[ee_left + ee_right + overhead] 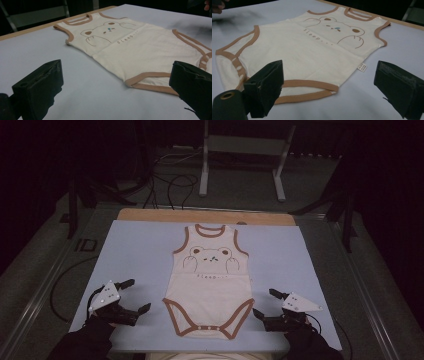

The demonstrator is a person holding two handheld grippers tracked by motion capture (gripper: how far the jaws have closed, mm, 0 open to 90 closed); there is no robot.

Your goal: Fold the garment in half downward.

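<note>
I count one bodysuit [210, 280], flat at tabletop [140, 250] centre, neck at 12, snaps at 6. My two claws: left claw [134, 295] at its 8, right claw [262, 302] at its 4, both apart, empty. Open room toward side edges.

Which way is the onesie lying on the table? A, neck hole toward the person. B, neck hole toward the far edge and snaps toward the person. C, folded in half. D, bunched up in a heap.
B: the onesie lies flat and spread out, its neck hole at the far end and its snap crotch at the near edge, between the two tools.
</note>
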